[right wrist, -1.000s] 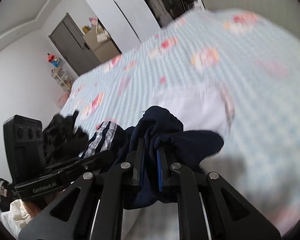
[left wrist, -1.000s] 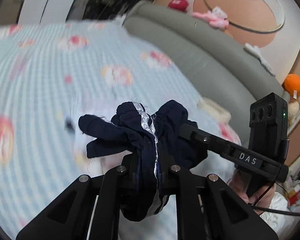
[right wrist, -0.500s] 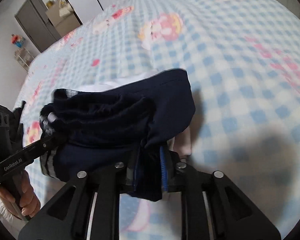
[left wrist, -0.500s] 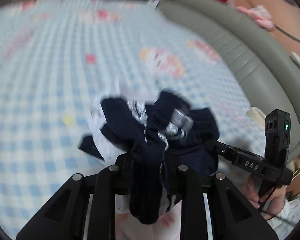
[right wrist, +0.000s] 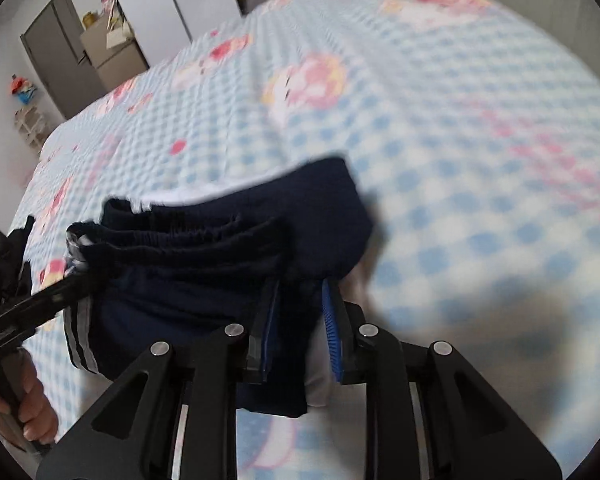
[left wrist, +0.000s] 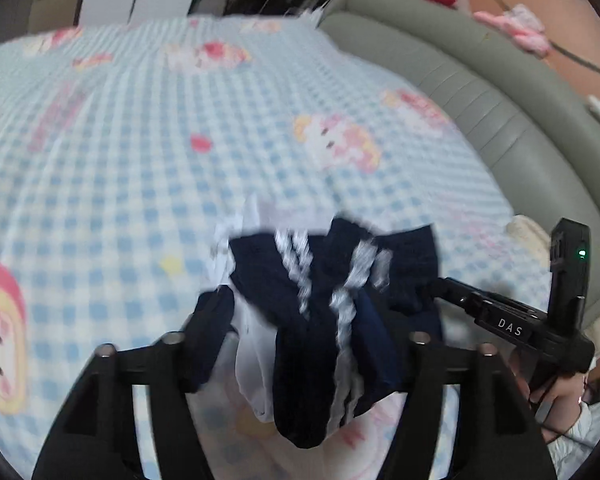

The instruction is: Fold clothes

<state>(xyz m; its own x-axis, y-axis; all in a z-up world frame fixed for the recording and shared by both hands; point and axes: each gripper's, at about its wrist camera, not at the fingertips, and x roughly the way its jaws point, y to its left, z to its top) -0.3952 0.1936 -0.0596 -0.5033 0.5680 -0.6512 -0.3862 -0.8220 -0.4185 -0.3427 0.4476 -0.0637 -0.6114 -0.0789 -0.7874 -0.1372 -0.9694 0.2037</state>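
Note:
A navy garment with white side stripes lies bunched low over a white garment on the checked bedspread. My left gripper now stands with its jaws wide apart, the navy cloth draped loosely between them. My right gripper has its blue pads partly apart with a fold of the navy garment between them. The right gripper also shows in the left wrist view, touching the cloth's right side.
The blue-and-white checked bedspread with pink cartoon prints spreads all around. A grey padded headboard runs along the right. White wardrobe doors and a grey door stand beyond the bed.
Both grippers have lowered the navy garment toward the bed over the white garment. My left gripper's jaws have opened wide; the right pads have loosened around the cloth.

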